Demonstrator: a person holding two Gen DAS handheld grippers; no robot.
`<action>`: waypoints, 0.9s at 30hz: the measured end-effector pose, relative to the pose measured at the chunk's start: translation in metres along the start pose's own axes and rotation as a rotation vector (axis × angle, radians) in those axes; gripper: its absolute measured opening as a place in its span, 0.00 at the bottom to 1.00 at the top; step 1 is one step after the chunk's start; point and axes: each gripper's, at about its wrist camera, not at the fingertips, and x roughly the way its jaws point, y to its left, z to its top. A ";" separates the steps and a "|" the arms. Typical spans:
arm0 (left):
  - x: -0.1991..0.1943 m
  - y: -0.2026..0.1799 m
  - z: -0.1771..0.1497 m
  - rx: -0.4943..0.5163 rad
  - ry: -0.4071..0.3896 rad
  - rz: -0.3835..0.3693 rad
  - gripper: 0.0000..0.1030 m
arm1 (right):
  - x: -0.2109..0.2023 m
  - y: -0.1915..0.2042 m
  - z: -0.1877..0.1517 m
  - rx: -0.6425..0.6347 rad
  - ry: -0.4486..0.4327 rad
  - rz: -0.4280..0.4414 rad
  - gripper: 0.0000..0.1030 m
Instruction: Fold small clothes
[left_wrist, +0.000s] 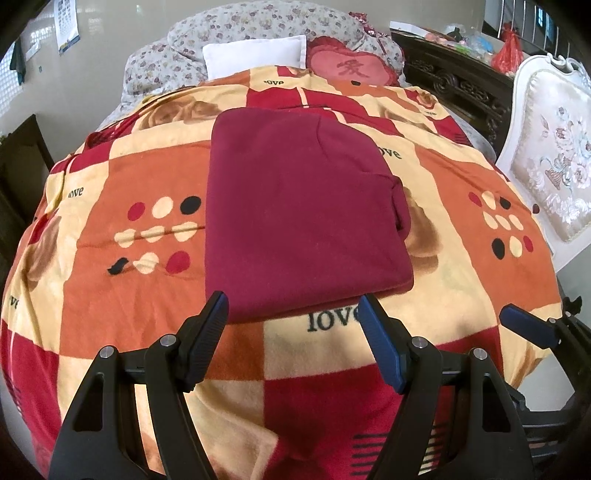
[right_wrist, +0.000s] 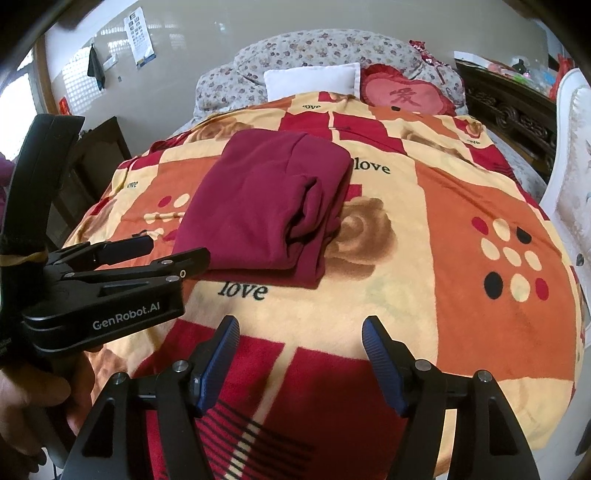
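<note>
A dark red garment (left_wrist: 299, 206) lies folded into a neat rectangle on the patterned blanket (left_wrist: 129, 177), with a bunched fold along its right side. It also shows in the right wrist view (right_wrist: 258, 206). My left gripper (left_wrist: 291, 310) is open and empty, its fingertips just short of the garment's near edge. My right gripper (right_wrist: 301, 332) is open and empty, above the blanket to the right of and nearer than the garment. The left gripper (right_wrist: 168, 249) shows side-on in the right wrist view, beside the garment's near left corner.
A white pillow (left_wrist: 255, 55), a red heart cushion (left_wrist: 351, 68) and a floral quilt (left_wrist: 221, 33) lie at the head of the bed. A white upholstered chair (left_wrist: 546, 166) stands at the right. A dark carved cabinet (left_wrist: 461, 85) is behind it.
</note>
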 end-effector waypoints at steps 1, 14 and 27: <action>0.000 0.000 0.000 0.000 0.000 0.000 0.71 | 0.000 0.000 0.000 0.000 0.001 0.000 0.65; 0.004 -0.001 -0.003 -0.005 0.013 -0.003 0.71 | 0.001 0.004 -0.001 -0.003 0.005 0.007 0.65; -0.012 0.020 -0.005 -0.027 -0.031 -0.011 0.71 | -0.001 0.004 -0.002 -0.013 0.007 0.003 0.65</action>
